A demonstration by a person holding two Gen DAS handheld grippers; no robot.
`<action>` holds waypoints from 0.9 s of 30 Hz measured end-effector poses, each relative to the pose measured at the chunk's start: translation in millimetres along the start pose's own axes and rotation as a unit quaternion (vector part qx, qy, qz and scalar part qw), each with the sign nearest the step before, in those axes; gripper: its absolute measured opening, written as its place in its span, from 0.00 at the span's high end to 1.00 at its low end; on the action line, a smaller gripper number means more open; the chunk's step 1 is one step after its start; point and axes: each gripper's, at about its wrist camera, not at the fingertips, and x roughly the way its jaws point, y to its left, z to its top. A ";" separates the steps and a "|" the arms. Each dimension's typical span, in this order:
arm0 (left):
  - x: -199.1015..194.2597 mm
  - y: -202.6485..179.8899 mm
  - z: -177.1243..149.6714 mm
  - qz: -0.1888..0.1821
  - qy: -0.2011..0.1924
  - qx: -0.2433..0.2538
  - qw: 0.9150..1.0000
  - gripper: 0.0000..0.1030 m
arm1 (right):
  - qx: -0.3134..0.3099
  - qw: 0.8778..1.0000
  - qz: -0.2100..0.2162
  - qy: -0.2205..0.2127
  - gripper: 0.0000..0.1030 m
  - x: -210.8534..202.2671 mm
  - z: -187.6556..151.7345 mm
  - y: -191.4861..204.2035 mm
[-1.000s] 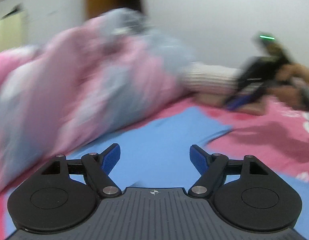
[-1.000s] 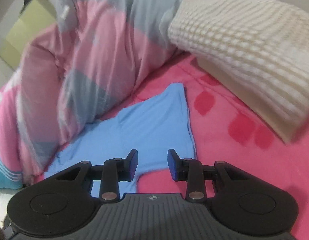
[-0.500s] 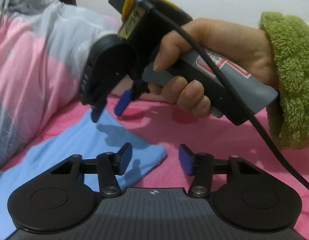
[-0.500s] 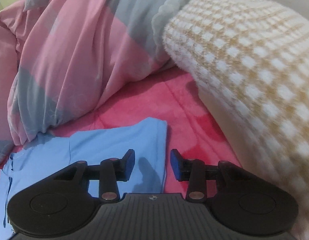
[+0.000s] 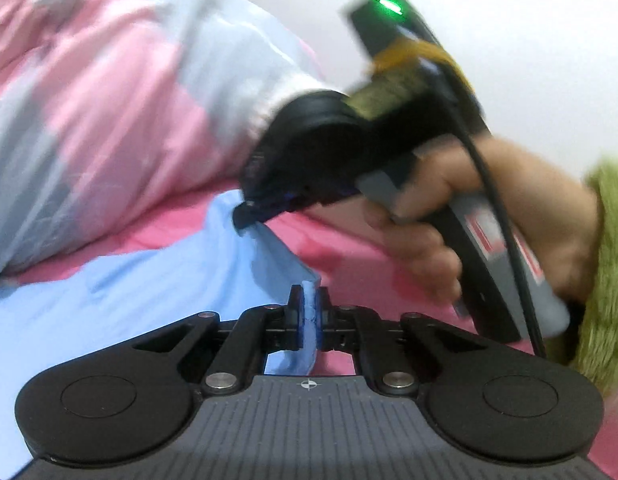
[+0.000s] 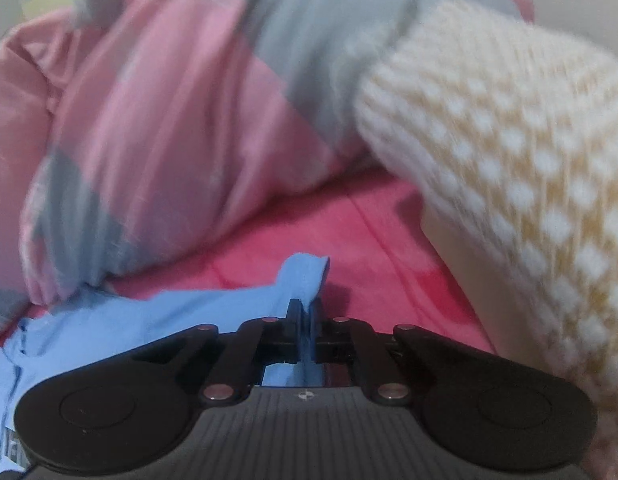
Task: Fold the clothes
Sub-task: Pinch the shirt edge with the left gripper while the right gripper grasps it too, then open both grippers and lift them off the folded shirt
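Setting: a bed covered by a bright pink sheet (image 5: 341, 240), seen from two cameras riding on hand-held grippers.
Garment: a light blue garment (image 5: 149, 280) lies mostly flat on the pink sheet, spreading toward the left of both views; its right-hand edge is lifted and bunched where the grippers meet it.
Left gripper: the left gripper (image 5: 307, 312) sits low at the near edge of the blue cloth. Its jaws are pressed together with a fold of the blue fabric pinched between the pads.
Right gripper: the right gripper (image 6: 305, 316) has its jaws closed on another part of the same edge, a peak of blue cloth standing up just past the fingertips. From the left camera it appears blurred, tilted down onto the cloth.
Hand: a hand (image 5: 489, 208) wraps the right gripper's grey handle, with a fuzzy green sleeve (image 5: 605, 280) at the wrist.
Bedding: a crumpled pink and grey quilt (image 6: 169, 120) is heaped behind the garment.
Pillow: a cream waffle-textured pillow (image 6: 509, 152) lies to the right, apart from the blue cloth.
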 end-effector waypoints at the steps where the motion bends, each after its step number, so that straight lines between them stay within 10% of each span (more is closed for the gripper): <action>1: -8.3 5.9 1.8 0.002 -0.010 -0.018 1.000 0.97 | -0.006 1.000 0.005 -0.004 0.97 -5.1 2.3 7.4; 10: -73.8 62.1 -4.1 0.046 -0.048 -0.151 0.986 0.97 | -0.110 0.992 0.055 -0.004 0.97 -18.7 9.5 120.6; 15: -96.4 94.3 -17.0 0.048 -0.004 -0.222 0.974 0.83 | -0.151 0.984 0.086 0.035 0.95 5.9 -3.3 180.3; 20: -137.7 135.3 -33.3 0.053 0.017 -0.294 0.954 0.69 | -0.096 0.981 0.148 0.076 0.81 17.0 -7.8 190.1; 27: -225.0 176.1 19.4 0.149 -0.038 -0.258 0.954 0.69 | 0.072 0.968 0.236 0.052 0.81 -65.0 7.6 110.3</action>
